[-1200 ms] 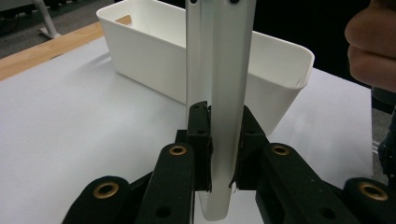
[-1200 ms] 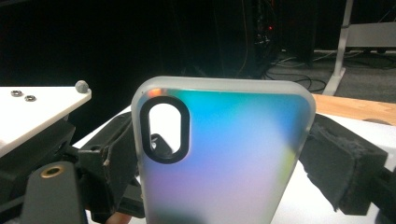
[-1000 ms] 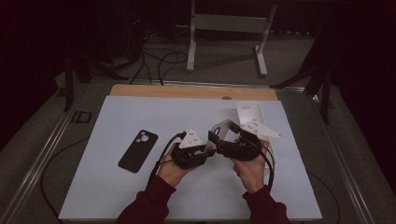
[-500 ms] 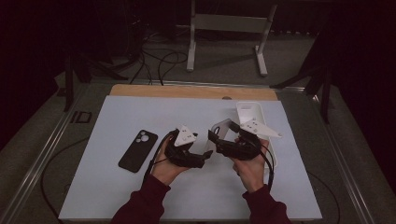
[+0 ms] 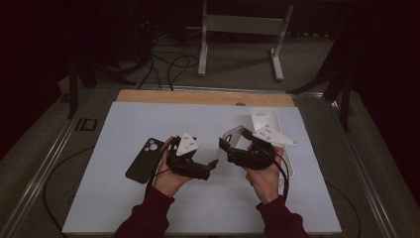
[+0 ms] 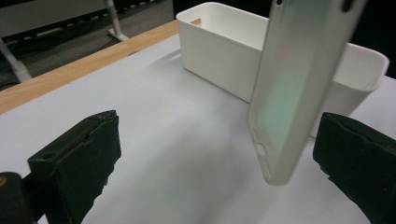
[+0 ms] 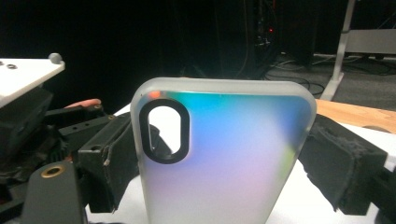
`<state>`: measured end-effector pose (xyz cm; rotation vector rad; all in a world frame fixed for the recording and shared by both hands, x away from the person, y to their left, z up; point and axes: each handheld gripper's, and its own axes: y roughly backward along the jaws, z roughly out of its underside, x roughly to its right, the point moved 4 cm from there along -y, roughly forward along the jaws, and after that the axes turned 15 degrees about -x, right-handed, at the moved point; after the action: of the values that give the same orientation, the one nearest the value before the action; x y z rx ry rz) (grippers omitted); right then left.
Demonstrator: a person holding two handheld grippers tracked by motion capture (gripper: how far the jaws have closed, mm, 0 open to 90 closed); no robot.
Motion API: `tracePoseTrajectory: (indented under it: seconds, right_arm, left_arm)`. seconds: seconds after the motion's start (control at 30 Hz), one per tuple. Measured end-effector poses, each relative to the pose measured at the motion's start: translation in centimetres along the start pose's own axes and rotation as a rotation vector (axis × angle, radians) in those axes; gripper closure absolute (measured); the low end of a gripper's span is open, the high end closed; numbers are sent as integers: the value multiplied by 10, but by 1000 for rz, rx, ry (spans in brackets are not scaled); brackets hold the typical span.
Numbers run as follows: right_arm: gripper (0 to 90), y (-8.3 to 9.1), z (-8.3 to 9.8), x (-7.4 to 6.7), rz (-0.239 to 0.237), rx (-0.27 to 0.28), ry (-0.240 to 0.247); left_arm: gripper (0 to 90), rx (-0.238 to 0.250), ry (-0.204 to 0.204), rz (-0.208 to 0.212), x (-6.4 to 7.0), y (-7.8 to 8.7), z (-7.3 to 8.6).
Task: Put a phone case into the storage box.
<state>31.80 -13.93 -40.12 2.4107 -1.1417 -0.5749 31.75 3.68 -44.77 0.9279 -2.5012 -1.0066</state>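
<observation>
While clamped across its width between the two black jaws of the right gripper (image 7: 219,154), stands upright a frosted, iridescent phone case (image 7: 219,158), camera cutout at its upper left in the right gripper view. Held above the white table mat (image 5: 148,124), near the middle, just right of centre in the high view. Facing it from the left, close but apart, the left gripper (image 5: 210,166), jaws spread wide, having just been opening, pressing on nothing; in the left gripper view, hangs between them, nearer the right jaw and touching neither, the lower edge of the case (image 6: 289,98). Behind the case and right gripper, toward the mat's right edge, a white rectangular bin (image 6: 219,51). Left of the left hand (image 5: 171,178), flat on the mat and well apart from the case, a black phone (image 5: 145,159), camera side up. Along the mat's far edge, a strip of wooden tabletop (image 5: 198,97).
</observation>
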Motion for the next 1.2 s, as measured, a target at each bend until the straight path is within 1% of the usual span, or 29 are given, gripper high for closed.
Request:
tracePoseTrajectory:
  seconds: [0.17, 0.23, 0.33, 0.47, 0.57, 0.63, 0.67, 0.73, 0.93, 1.0, 1.2]
  right_arm:
    - [170, 0, 0, 3, 9, 0, -3]
    - [170, 1, -1, 5, 15, 6, -14]
    - [170, 1, -1, 7, 19, 4, -15]
    - [170, 1, -1, 7, 22, 0, -5]
    - [170, 1, -2, 8, 25, 3, 1]
    - [170, 2, -2, 8, 24, 3, -9]
    - [170, 2, -2, 9, 28, 6, -3]
    - [170, 3, -3, 11, 33, 7, -2]
    - [170, 5, -5, 15, 36, 11, -12]
    - [170, 5, -6, 16, 41, 10, -3]
    - [170, 4, -9, 17, 49, 12, -4]
  left_arm:
    - [1, 13, -1, -13, -1, 5, 1]
    - [0, 20, 5, -18, -5, 8, 3]
    - [0, 22, 11, -24, -9, 11, 5]
    - [0, 32, 17, -35, -13, 14, 9]
    - [0, 37, 17, -35, -16, 16, 12]
    - [0, 47, 17, -33, -18, 18, 13]
    - [0, 46, 19, -42, -20, 19, 14]
    - [0, 51, 25, -44, -22, 20, 16]
    - [0, 51, 31, -64, -29, 24, 21]
    - [0, 49, 33, -66, -30, 25, 23]
    - [0, 45, 46, -83, -37, 28, 31]
